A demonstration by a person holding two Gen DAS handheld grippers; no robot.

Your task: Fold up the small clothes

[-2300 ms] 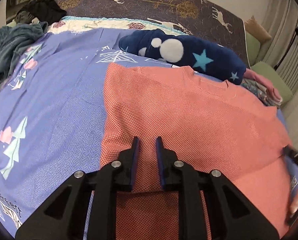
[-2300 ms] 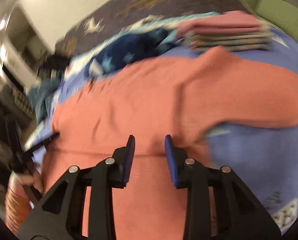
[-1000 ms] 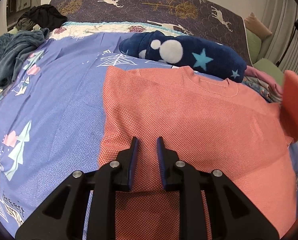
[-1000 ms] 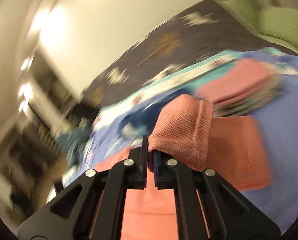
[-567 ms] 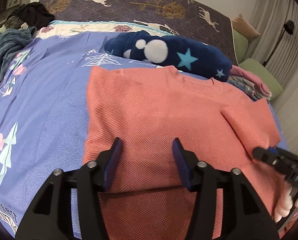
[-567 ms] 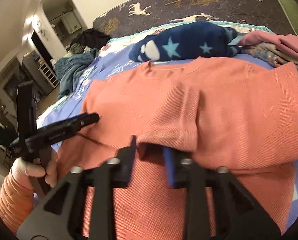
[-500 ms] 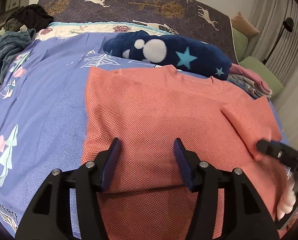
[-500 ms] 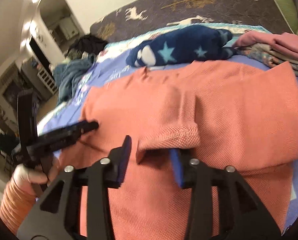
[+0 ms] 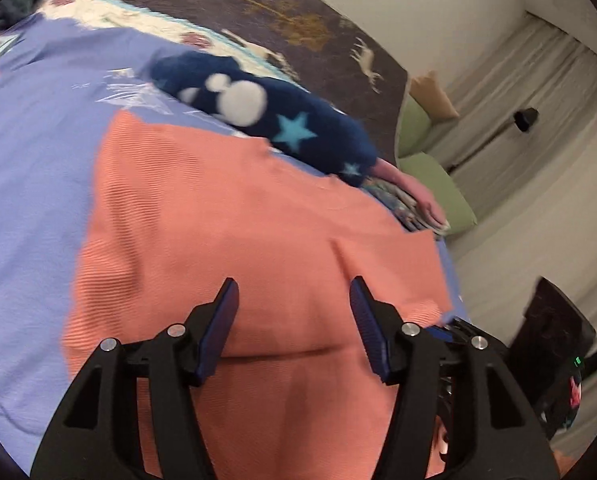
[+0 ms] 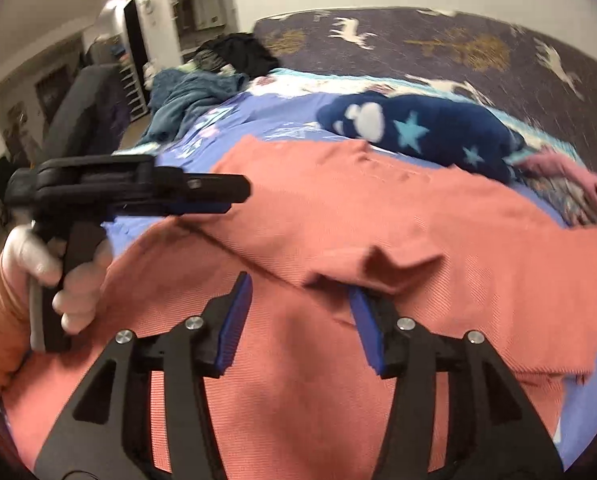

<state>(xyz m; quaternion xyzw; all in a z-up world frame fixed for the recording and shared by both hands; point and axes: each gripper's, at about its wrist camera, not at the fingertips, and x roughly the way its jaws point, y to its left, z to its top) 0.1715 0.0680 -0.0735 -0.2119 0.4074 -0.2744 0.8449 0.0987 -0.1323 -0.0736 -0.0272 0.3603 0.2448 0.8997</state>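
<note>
Sleeve [image 10: 378, 256] now lies folded across the coral shirt [image 9: 218, 220]; my right gripper [image 10: 300, 320] and left gripper [image 9: 292, 320] just opened, both empty. Soft, light knit (floppy), best pinched at the near hem.

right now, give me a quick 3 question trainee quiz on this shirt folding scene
1. True or false: the right gripper is clamped on the shirt.
2. Where does the folded-in sleeve lie? A) flat on the blue sheet B) across the shirt's body C) on the navy star blanket
3. What sits beyond the shirt's collar, towards the headboard?

Key
1. False: its jaws have just been opening and stand apart, and no pad presses on the cloth. The left gripper is open too.
2. B
3. The navy blanket with stars.
</note>
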